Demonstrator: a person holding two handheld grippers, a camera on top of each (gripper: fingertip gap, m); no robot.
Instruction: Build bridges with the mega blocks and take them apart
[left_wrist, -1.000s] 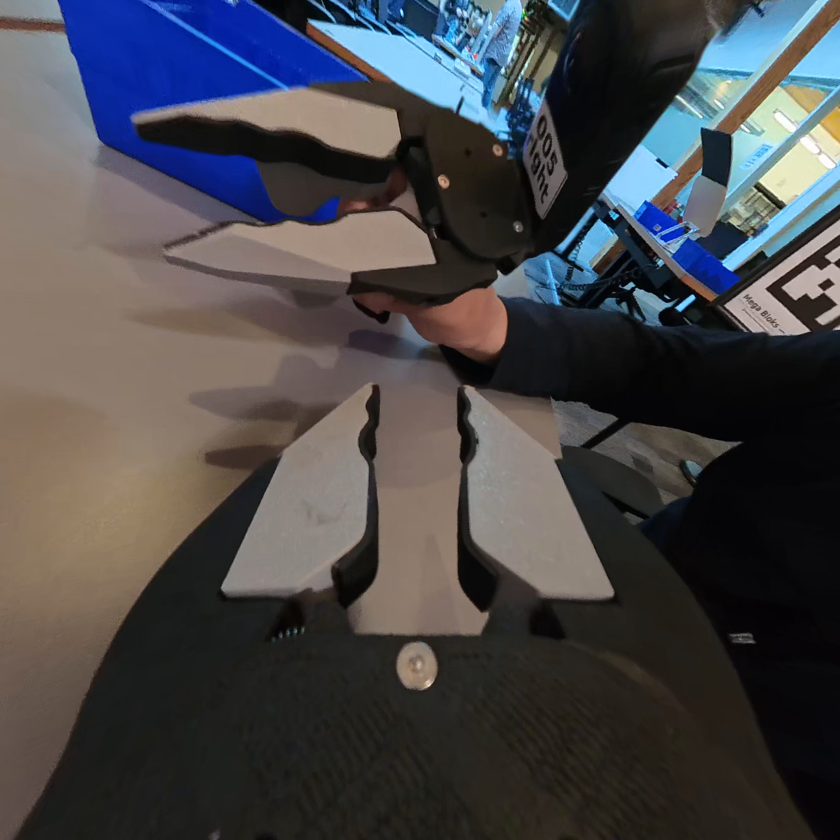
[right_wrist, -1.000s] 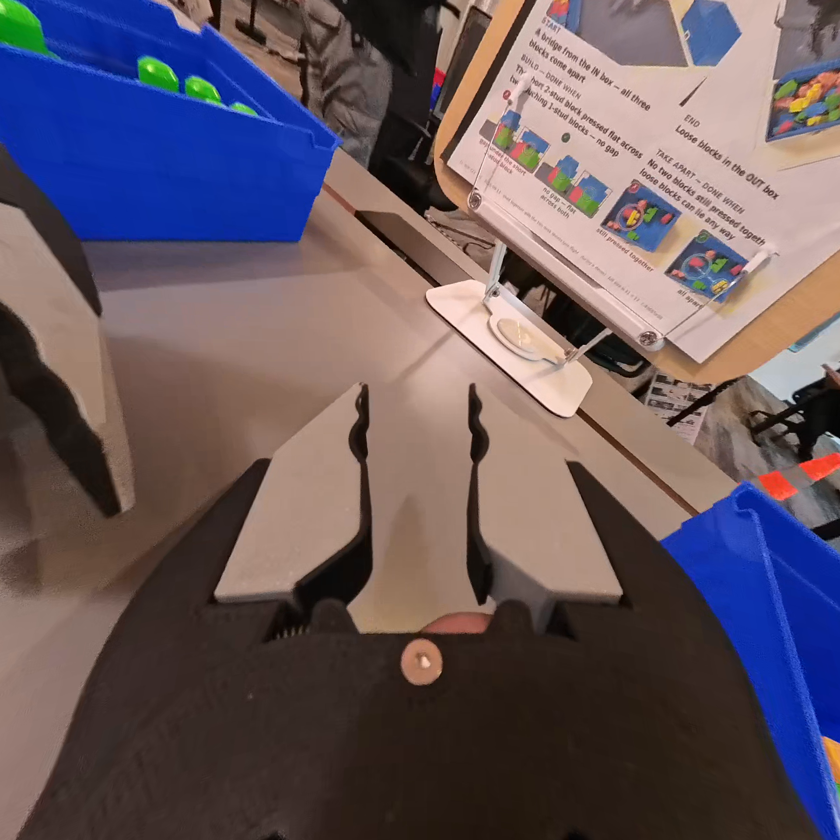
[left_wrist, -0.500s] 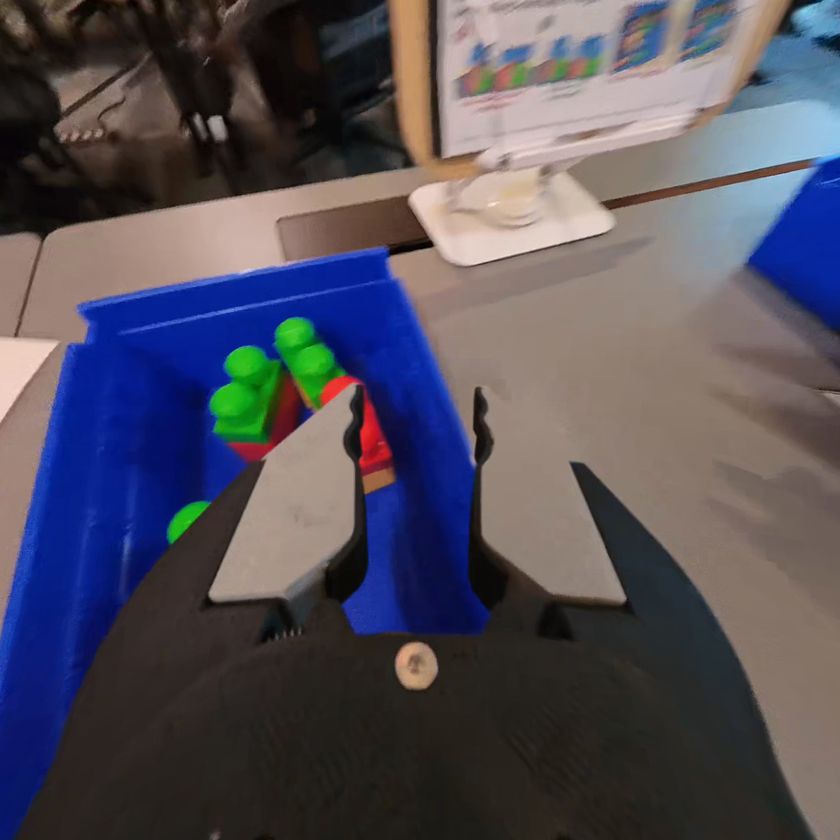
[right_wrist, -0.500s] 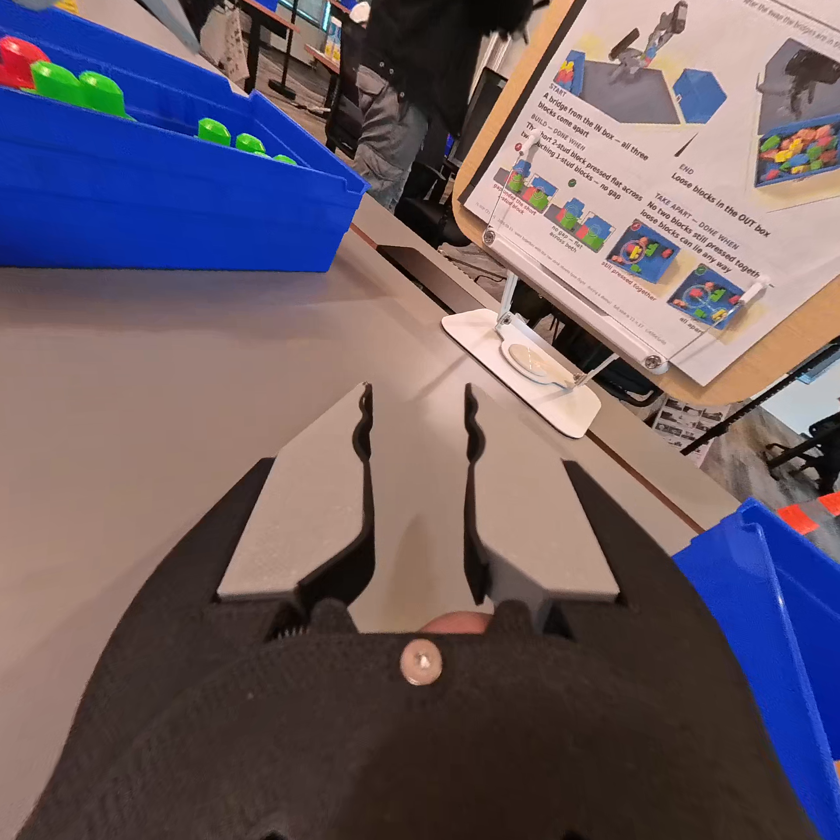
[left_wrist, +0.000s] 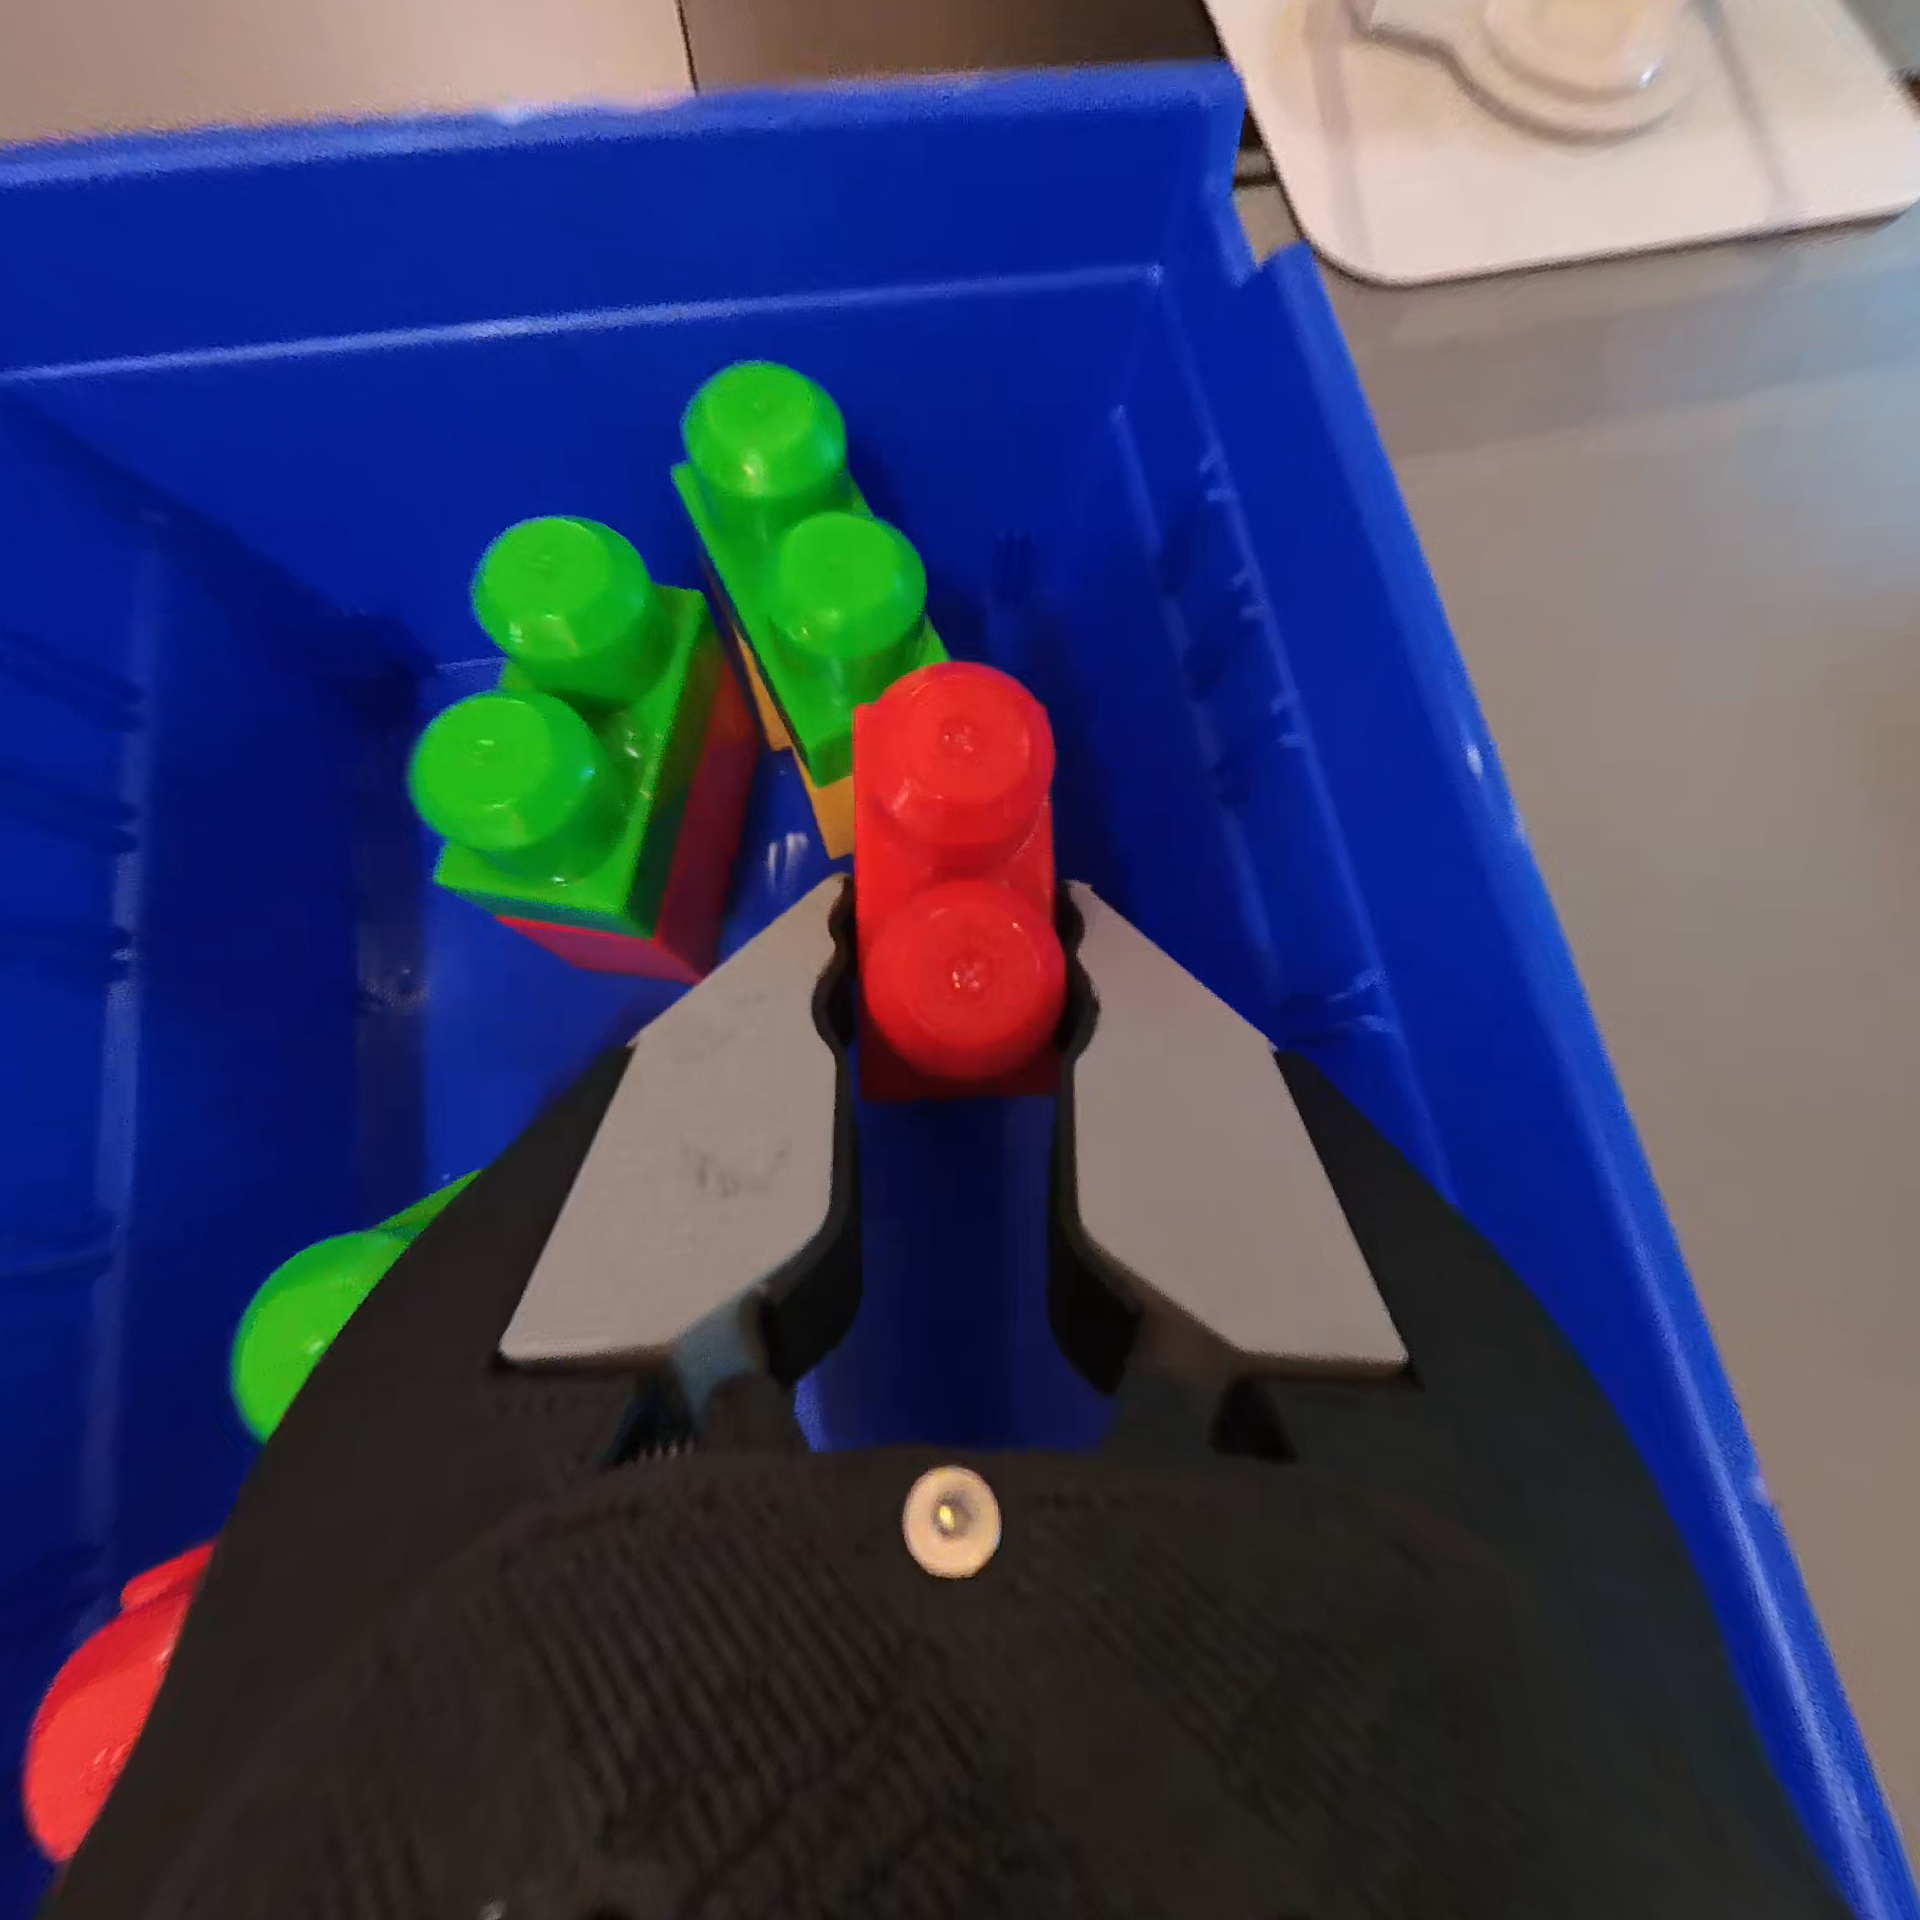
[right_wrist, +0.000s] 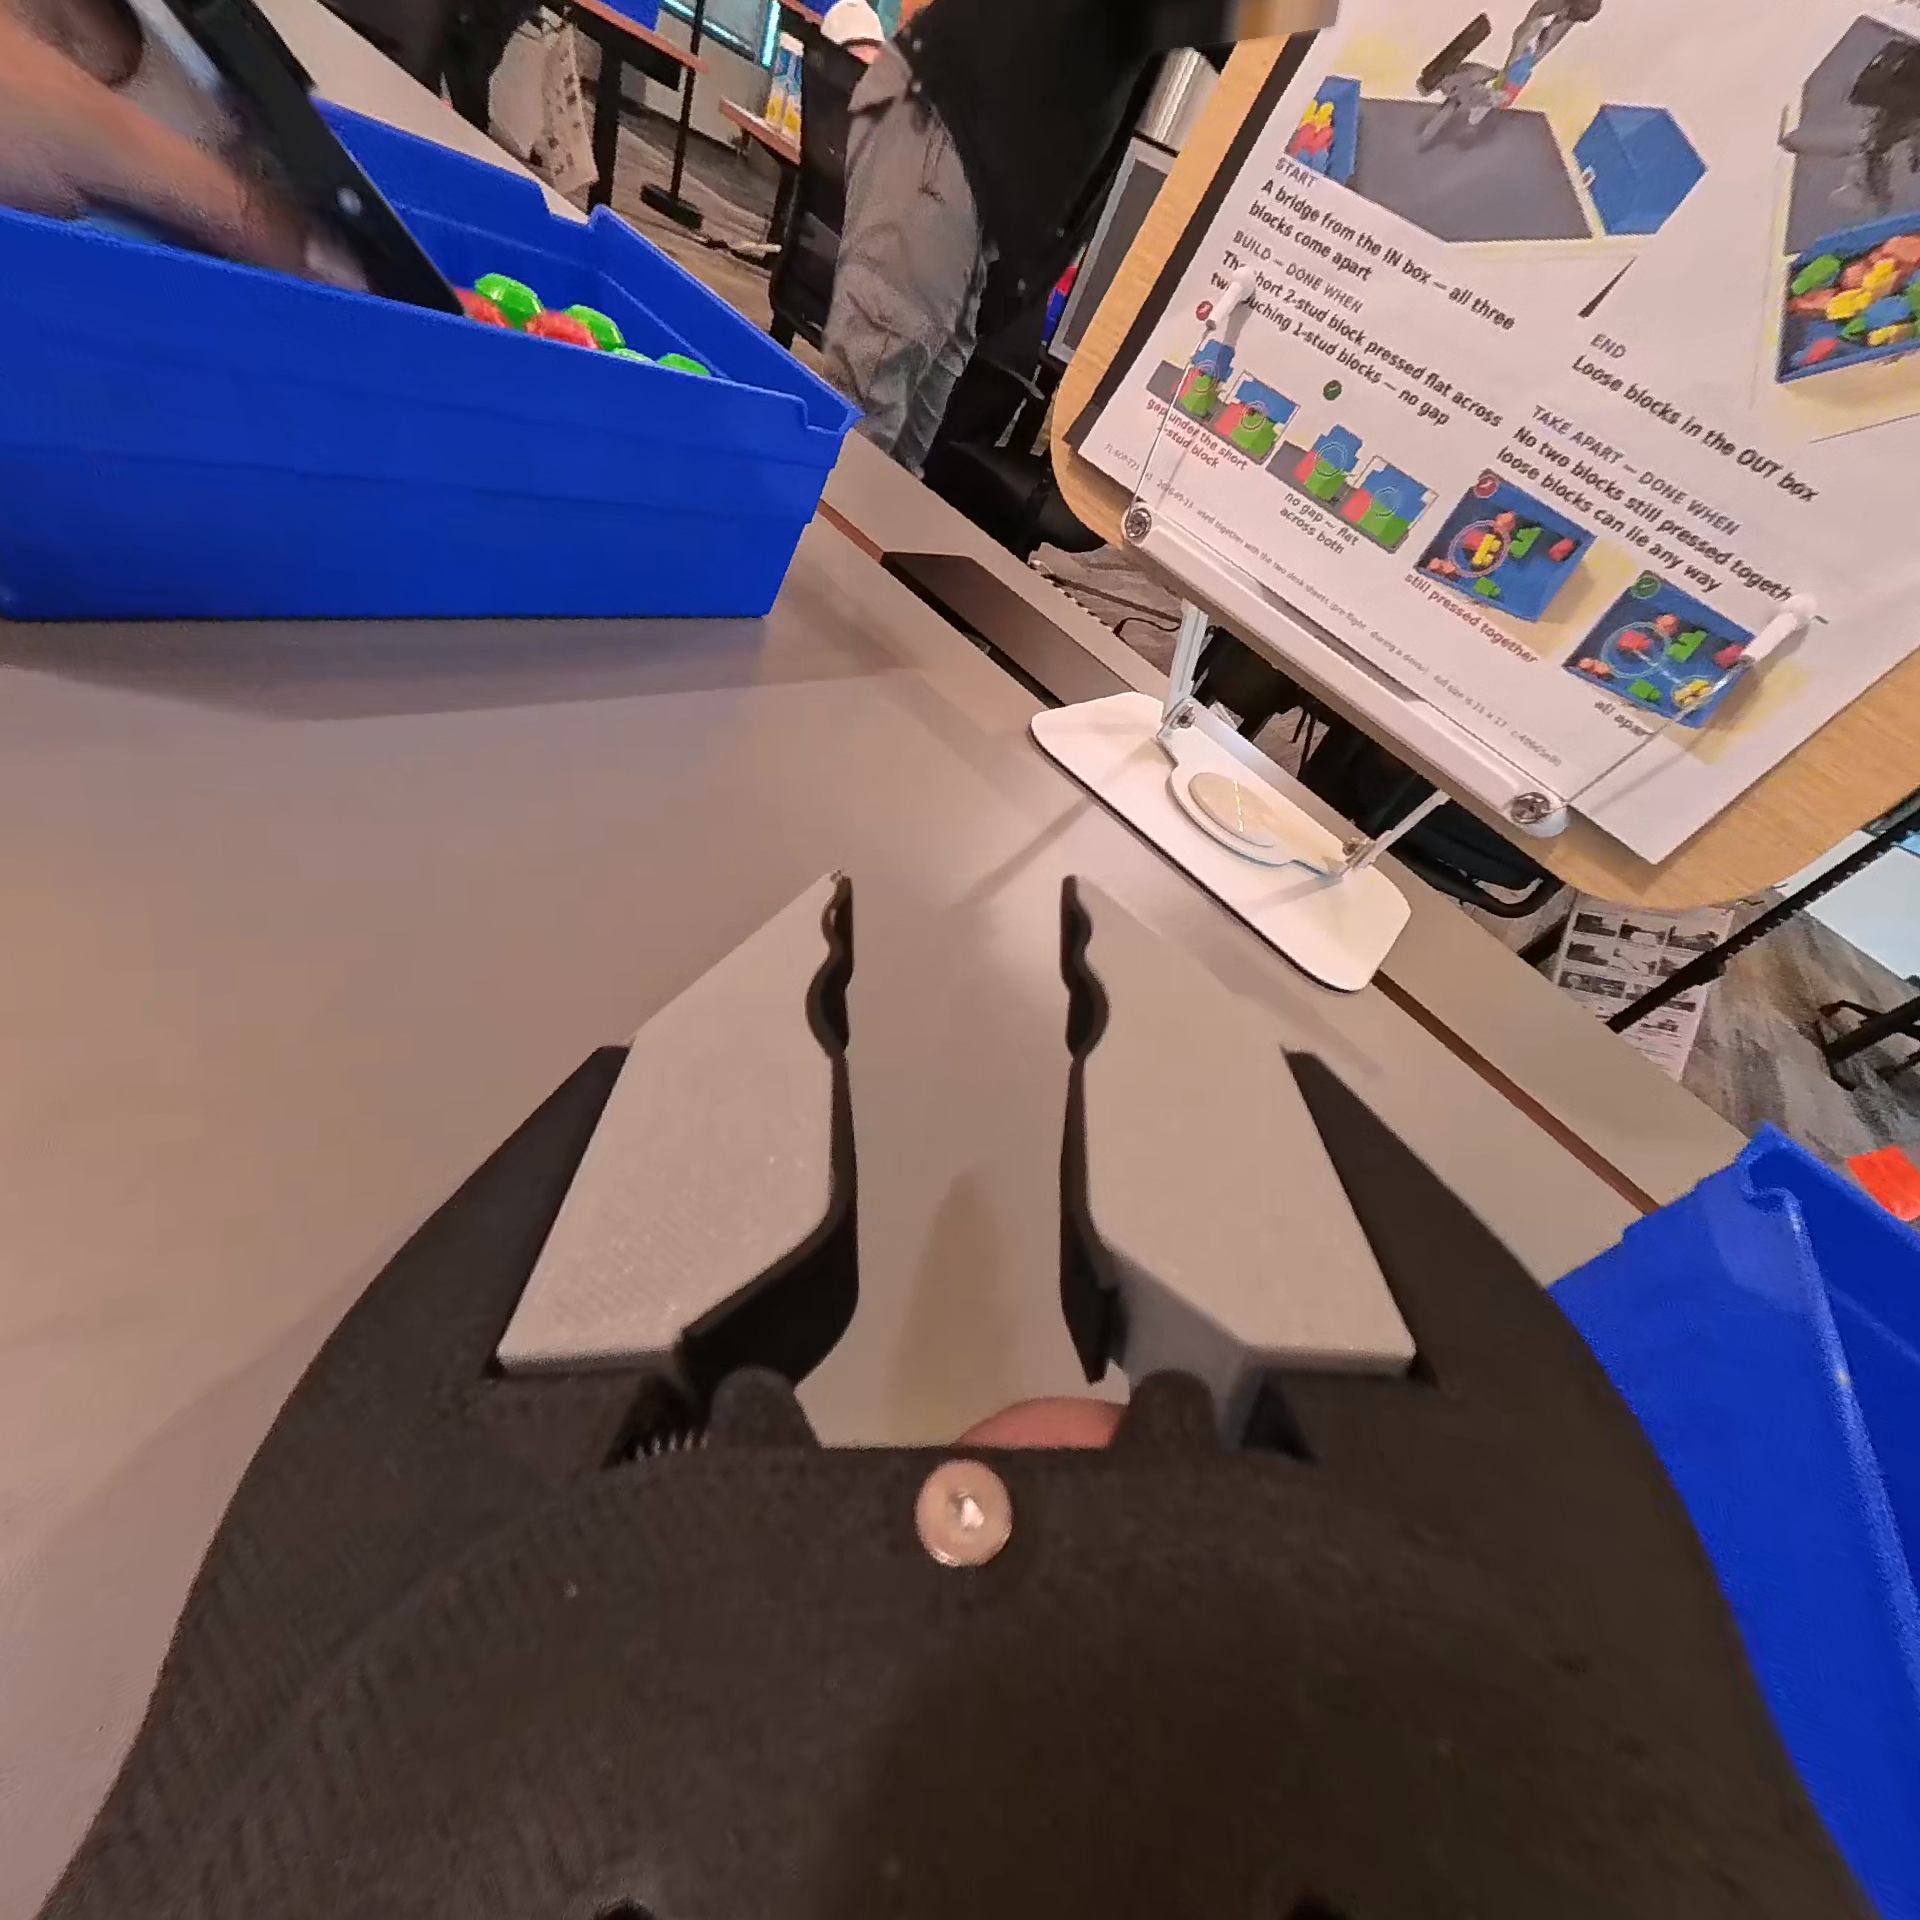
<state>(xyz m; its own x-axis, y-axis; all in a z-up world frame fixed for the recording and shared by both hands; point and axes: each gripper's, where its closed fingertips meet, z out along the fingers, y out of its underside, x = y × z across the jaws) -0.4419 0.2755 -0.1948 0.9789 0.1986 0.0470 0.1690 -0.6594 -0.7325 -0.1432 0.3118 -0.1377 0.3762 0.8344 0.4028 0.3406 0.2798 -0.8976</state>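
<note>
Your left gripper (left_wrist: 954, 971) reaches down into the blue plastic bin (left_wrist: 1351, 644), its jaws narrowed onto the near end of the red two-stud plastic block (left_wrist: 956, 883) to lift its bridge out, while your right gripper (right_wrist: 956, 935) waits over the grey table (right_wrist: 416, 883), part-open and empty.

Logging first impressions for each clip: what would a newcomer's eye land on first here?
The bright red two-stud block stands out, clamped between the left gripper's jaws inside the blue bin, near its right wall. Just behind it sit two green-topped block stacks. In the right wrist view, the right gripper hangs open above bare grey table, facing an illustrated instruction sheet on a white stand.
</note>
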